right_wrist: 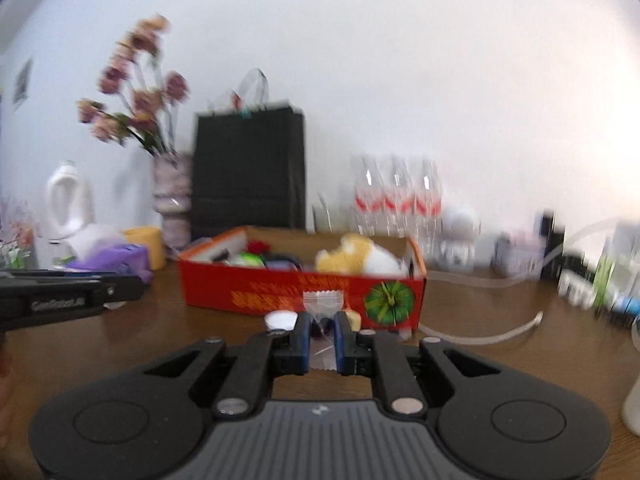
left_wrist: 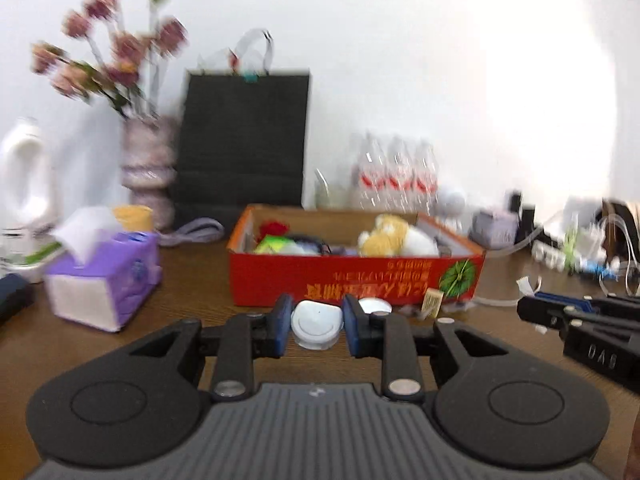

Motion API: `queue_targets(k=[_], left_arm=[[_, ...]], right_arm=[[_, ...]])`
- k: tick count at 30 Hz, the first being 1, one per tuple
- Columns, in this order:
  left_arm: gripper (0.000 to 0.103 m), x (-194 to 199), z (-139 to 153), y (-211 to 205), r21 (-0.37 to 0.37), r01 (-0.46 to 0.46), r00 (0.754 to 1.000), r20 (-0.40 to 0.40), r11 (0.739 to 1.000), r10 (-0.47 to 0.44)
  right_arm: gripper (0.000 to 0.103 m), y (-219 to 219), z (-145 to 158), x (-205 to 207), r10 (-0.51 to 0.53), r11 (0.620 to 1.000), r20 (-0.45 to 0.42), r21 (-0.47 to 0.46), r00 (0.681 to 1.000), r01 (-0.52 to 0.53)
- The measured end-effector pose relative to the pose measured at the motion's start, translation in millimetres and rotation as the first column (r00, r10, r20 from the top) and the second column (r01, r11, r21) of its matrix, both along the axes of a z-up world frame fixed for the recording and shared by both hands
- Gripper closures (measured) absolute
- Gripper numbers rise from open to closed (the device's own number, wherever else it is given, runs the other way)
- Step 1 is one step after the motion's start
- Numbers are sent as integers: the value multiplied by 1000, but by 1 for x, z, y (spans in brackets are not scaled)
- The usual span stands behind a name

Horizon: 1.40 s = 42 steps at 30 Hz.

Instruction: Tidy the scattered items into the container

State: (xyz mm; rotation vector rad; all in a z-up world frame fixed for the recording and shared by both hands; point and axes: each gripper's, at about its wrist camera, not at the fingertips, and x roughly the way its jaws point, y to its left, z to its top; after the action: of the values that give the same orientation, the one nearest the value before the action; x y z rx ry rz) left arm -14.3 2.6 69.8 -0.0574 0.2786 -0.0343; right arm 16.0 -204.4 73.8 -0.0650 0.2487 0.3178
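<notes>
One small round white plastic case (left_wrist: 317, 325) is being gripped between the blue-padded fingers (left_wrist: 282, 322) of the left gripper (left_wrist: 316, 326), which is being held nearly level over the brown wooden desk (left_wrist: 192, 292). One small clear plastic zip bag (right_wrist: 323, 320) is being pinched between the closed fingers (right_wrist: 303, 334) of the right gripper (right_wrist: 322, 336), likewise pointed slightly downward. Just beyond both sets of fingers, one open red cardboard box (left_wrist: 352, 280) is being kept on the desk; one yellow-and-white plush toy (left_wrist: 394, 236) and several smaller items, too blurred to count, are being contained in it. One flat white round disc (right_wrist: 281, 321) is being seen just left of the right fingers. Beyond the box, three clear plastic bottles with red labels (left_wrist: 394, 176) and one black paper bag (left_wrist: 244, 140) are being kept by the wall. One purple tissue box (left_wrist: 106, 280) is being seen well left of the left fingers.
</notes>
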Motion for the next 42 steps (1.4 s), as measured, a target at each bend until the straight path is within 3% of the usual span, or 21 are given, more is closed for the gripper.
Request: queue_targets(k=[3,7,14,20,25,29,37,42], left_arm=[[75,-42,3,-6,-40,9,998,60,999,-6],[75,-79,-2,-5,-96,37,999,36,995,-34],[75,-136,-4,-20,-21,27,994,109,999,-24],[75,-150,4,-25,-6,21,989,150,1000,-20],[75,-138,9,-25,-10,18,987,158,1000,-17],[75,-107,19,-24,-17,34,987,159,999,-30],[75,-12,44,-33,17,42,973,227,999,-45],[75,60,49,-36,15,45,973,226,999,-47]], right_arm=[[92,5,8,-46,18,1000,81,3,997,-18],[92,10,7,-97,30,999,124,-33,992,-27],[92,0,0,-146,31,1000,97,1,995,-31],[92,-6,4,-163,16,1000,130,7,991,-17],[92,-8,8,-146,4,1000,125,15,992,-6],[92,-7,18,-116,3,1000,153,8,988,-4],[92,1,38,-6,-2,1000,148,13,989,0],[92,6,44,73,-26,999,115,47,993,21]])
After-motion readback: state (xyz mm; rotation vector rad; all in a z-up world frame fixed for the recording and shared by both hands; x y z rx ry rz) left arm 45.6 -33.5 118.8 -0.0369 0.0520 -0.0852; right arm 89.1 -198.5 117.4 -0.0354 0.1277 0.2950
